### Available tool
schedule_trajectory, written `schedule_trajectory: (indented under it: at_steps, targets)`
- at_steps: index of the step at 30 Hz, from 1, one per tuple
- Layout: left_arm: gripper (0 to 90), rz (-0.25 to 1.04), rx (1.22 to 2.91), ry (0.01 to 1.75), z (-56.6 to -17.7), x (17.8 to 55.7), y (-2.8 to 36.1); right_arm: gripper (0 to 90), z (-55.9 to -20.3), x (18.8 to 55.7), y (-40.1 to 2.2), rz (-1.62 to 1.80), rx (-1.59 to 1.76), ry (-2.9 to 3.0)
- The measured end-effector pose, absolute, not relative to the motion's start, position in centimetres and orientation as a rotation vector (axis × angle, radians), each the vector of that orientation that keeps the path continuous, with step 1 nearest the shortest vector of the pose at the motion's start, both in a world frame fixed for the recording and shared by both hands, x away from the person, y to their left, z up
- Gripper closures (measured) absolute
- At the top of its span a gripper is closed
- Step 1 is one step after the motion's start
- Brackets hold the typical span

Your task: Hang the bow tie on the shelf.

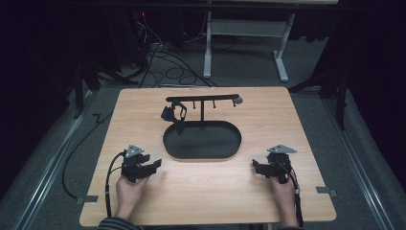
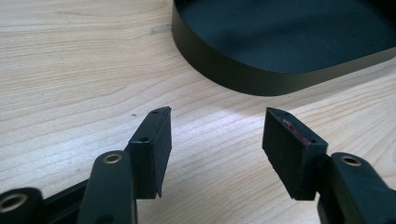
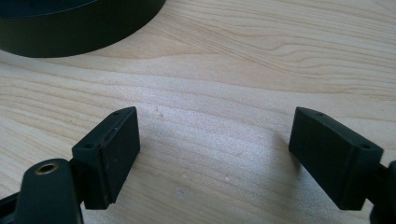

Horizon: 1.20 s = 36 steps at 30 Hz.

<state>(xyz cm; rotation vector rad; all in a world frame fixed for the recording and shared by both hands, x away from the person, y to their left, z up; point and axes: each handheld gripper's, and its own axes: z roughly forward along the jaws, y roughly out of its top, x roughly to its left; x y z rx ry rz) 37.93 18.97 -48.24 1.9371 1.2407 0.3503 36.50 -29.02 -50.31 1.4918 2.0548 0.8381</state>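
Black oval tray (image 1: pixel 201 143) with hanger stand sitting at bench centre, dark item (image 1: pixel 173 115) hanging from rail's left end. Left gripper (image 1: pixel 155 164) and right gripper (image 1: pixel 256 166) resting near front edge, both spread, pinching nothing. Likely start step; next move calling for reach toward hanging item.

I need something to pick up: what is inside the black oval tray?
The black oval tray looks bare inside apart from the stand's post; its near wall hides a strip of floor.
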Motion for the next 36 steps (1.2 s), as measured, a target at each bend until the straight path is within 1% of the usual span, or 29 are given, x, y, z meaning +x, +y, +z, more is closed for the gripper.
schedule_trajectory:
  at_steps: [11,21,24,28,31,33,36]
  targets:
    - [42.8,0.397,1.955,1.253,-49.1,38.4,18.8,17.5,-50.3,36.5,-29.0,0.839,1.492,2.055]
    - [42.1,0.491,1.993,1.254,-49.9,38.4,18.4,17.4,-50.3,36.5,-29.0,0.842,1.49,2.058]
    - [41.8,0.487,1.989,1.268,-50.3,38.5,18.5,17.4,-50.3,36.5,-29.0,0.842,1.49,2.058]
    - [41.3,0.538,1.999,1.241,-50.7,38.2,18.3,17.4,-50.3,36.5,-29.0,0.841,1.49,2.058]
    - [39.8,0.549,2.0,1.248,-50.7,38.1,18.2,17.4,-50.3,36.5,-29.0,0.841,1.49,2.058]
    - [36.0,0.55,1.998,1.261,-50.7,38.2,18.3,17.4,-50.3,36.5,-29.0,0.841,1.49,2.058]
    - [34.6,0.549,1.999,1.265,-50.7,38.2,18.3,17.4,-50.3,36.5,-29.0,0.844,1.486,2.062]
